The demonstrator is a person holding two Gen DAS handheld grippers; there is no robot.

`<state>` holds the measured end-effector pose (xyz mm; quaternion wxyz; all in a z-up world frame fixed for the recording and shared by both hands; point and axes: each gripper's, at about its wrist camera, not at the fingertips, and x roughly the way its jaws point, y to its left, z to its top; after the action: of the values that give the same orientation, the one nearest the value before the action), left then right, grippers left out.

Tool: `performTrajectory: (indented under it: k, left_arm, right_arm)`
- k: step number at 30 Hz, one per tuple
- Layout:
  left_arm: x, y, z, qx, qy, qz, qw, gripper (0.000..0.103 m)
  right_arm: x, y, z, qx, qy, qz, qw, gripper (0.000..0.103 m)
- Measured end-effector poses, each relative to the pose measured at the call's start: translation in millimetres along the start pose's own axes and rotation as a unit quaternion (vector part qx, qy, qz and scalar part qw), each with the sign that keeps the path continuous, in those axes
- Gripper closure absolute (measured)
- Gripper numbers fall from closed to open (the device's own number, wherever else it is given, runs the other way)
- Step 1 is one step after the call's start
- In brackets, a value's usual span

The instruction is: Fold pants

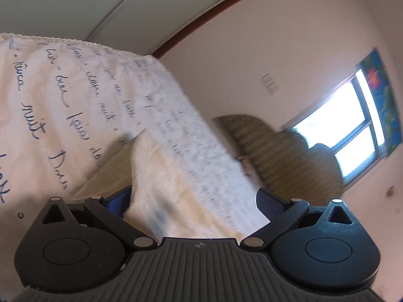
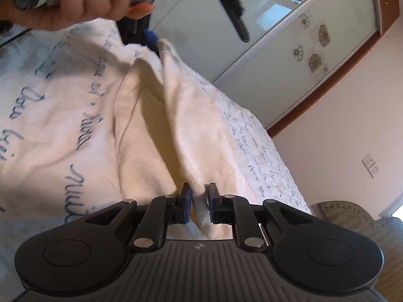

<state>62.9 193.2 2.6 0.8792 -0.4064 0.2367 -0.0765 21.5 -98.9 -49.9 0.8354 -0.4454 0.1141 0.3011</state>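
Pants (image 1: 161,176) of cream cloth filled the left wrist view, a fold rising straight out from between the left claw (image 1: 195,201), whose blue pads stood wide apart on either side of it. Whether those pads pressed the cloth I could not tell; the bedspread (image 1: 50,105) with its written lines lay beneath.

From the right wrist view, the right claw (image 2: 199,201) was clenched on a ridge of the same pants (image 2: 191,125), the cloth pinched between its pads. That ridge ran away in a long line to the left claw (image 2: 153,37) at the far end, gripped by a hand (image 2: 83,2). The garment hung stretched between both claws above the bedspread (image 2: 50,88), its long axis joining them.
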Motion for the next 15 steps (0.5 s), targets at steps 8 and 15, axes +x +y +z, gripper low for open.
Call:
performTrajectory:
  k: [8, 15]
  left_arm:
    - [30, 17, -7, -0.013, 0.054, 0.058, 0.9968, 0.076]
    - [19, 7, 8, 0.080, 0.039, 0.079, 0.9929, 0.093]
  right_arm:
    - [16, 15, 6, -0.029, 0.026, -0.043, 0.998, 0.089]
    - [-3, 2, 17, 0.030, 0.011, -0.011, 0.999, 0.092]
